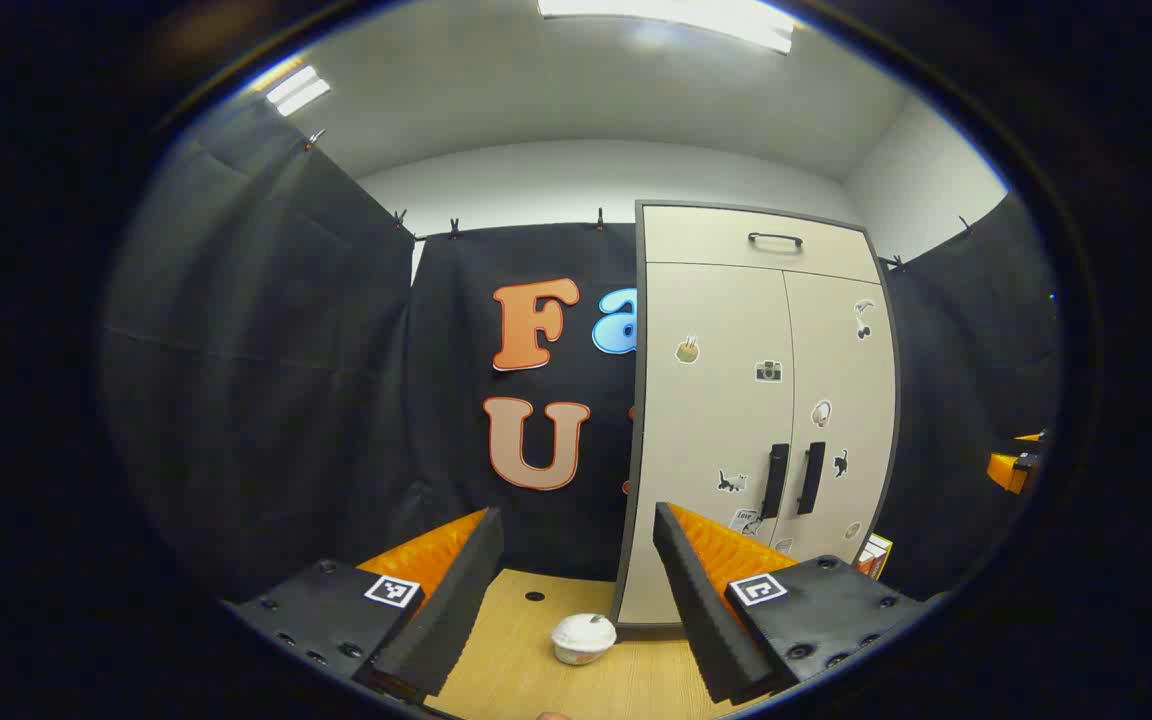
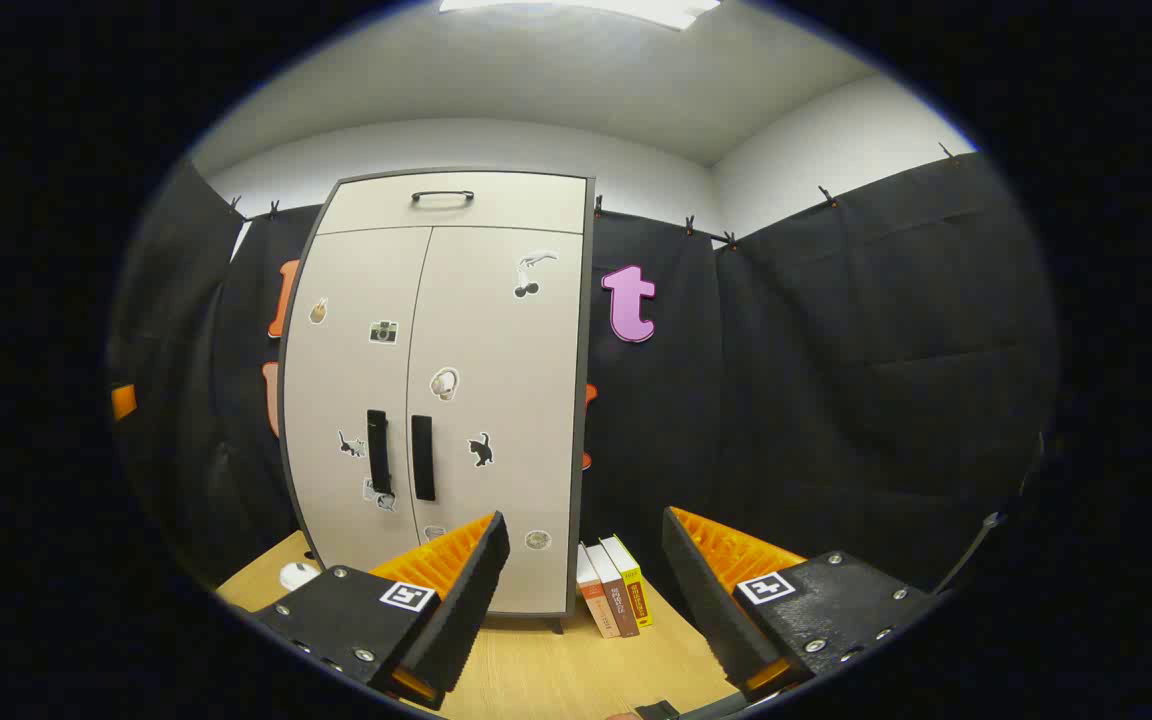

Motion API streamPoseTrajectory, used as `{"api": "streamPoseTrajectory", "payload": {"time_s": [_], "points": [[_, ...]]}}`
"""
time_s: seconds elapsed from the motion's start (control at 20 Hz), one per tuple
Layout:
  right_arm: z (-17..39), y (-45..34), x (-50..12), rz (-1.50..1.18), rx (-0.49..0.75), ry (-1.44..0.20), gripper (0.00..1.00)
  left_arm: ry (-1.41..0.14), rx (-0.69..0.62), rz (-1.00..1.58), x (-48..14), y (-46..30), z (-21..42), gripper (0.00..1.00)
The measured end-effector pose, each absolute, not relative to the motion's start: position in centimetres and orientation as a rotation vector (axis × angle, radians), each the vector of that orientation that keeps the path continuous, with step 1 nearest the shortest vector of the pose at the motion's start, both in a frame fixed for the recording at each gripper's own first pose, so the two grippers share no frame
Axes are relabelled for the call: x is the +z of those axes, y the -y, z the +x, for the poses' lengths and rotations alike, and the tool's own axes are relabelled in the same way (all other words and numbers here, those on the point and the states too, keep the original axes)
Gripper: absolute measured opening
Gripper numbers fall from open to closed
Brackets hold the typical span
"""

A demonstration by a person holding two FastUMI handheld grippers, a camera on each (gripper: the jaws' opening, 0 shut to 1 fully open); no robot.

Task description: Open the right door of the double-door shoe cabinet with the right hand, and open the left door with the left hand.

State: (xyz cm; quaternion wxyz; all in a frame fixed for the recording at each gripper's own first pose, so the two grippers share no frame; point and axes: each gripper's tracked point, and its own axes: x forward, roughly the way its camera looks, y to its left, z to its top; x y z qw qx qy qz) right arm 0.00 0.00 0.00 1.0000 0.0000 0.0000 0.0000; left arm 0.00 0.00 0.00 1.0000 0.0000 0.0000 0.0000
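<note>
Both grippers stand with their fingers spread wide and hold nothing. Seen in the left gripper view, the left gripper [image 1: 576,600] hangs above the light wooden tabletop [image 1: 526,665], and the tall cream-coloured shoe cabinet with a dark grey frame [image 1: 736,420] stands at about 1 o'clock from it, well apart. Both of its doors are closed. The left door [image 1: 711,440] and the right door [image 1: 841,400] meet in the middle, where two black vertical bar handles [image 1: 793,480] sit side by side. Small stickers are spread over both doors, and above them is a drawer front with a black curved handle [image 1: 774,239]. A small white round bowl with a lid [image 1: 583,638] rests on the table between the left gripper's fingers, near the cabinet's lower left corner.

From the right gripper view, the right gripper [image 2: 584,600] is also away from the cabinet, which stands at about 11 o'clock. At 12 o'clock, just beside the cabinet's right lower corner, three thin books [image 2: 616,600] stand upright on the table.
</note>
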Motion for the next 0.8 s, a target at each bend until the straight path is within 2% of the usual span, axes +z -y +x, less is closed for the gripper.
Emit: {"api": "streamPoseTrajectory", "payload": {"time_s": [0.8], "points": [[0.69,0.08,0.31,-0.003,-0.008,0.003,0.94,0.004,0.008,0.012,0.54,-0.12,0.96,0.96]]}}
